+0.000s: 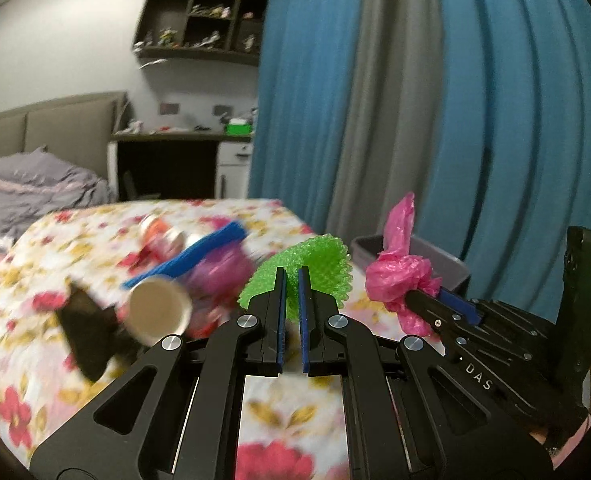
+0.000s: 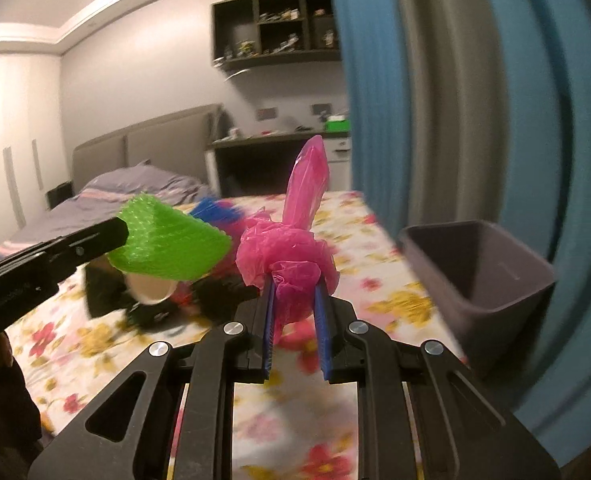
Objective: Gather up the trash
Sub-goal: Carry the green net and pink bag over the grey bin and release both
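Observation:
My left gripper [image 1: 292, 274] is shut on a curled sheet of green bubble wrap [image 1: 315, 262], held above the flowered table. From the right wrist view the same green bubble wrap [image 2: 171, 244] shows at the left, pinched by the left gripper's fingers [image 2: 107, 236]. My right gripper [image 2: 295, 284] is shut on a knotted pink plastic bag [image 2: 287, 260], whose tail sticks upward. In the left wrist view that pink plastic bag [image 1: 399, 276] hangs at the right, near a grey bin [image 1: 447, 266]. The grey bin [image 2: 479, 276] stands open at the table's right edge.
More trash lies blurred on the flowered tablecloth [image 1: 75, 240]: a white paper cup [image 1: 159, 308], a blue strip [image 1: 191, 256], a can [image 1: 163, 234] and dark pieces [image 1: 83, 328]. Blue and grey curtains [image 1: 435, 100] hang behind the bin. A bed [image 2: 135, 188] lies beyond.

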A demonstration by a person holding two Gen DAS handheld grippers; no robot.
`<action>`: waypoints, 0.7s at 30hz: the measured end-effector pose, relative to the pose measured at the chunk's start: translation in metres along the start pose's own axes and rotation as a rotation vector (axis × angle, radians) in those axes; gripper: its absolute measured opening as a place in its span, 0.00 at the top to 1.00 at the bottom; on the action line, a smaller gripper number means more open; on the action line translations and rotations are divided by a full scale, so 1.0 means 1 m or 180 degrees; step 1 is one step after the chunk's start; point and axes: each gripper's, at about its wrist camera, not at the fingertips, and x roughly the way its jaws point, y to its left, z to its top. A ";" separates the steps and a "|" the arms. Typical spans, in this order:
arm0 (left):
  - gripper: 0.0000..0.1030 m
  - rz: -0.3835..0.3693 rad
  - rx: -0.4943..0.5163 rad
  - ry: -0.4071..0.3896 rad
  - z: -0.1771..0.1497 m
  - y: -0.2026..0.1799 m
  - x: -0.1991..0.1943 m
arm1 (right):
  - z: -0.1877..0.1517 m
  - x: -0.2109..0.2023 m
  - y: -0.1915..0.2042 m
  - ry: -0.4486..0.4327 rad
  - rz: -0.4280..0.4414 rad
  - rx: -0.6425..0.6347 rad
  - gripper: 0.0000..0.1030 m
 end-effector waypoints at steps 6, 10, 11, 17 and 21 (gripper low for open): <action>0.95 -0.0315 0.0067 -0.0177 0.033 -0.047 0.044 | 0.021 0.001 -0.059 -0.0200 -0.0461 0.0104 0.82; 0.95 -0.0475 0.0047 -0.0194 0.049 -0.074 0.086 | 0.029 0.011 -0.096 -0.0226 -0.0715 0.0173 0.82; 0.95 -0.0516 0.0039 -0.0177 0.052 -0.082 0.101 | 0.031 0.015 -0.106 -0.0231 -0.0758 0.0190 0.82; 0.95 -0.0702 -0.0024 -0.0014 0.057 -0.110 0.165 | 0.040 0.037 -0.149 -0.0201 -0.0931 0.0280 0.82; 0.95 -0.0837 0.0021 0.0063 0.052 -0.129 0.199 | 0.038 0.048 -0.160 -0.0162 -0.0989 0.0285 0.82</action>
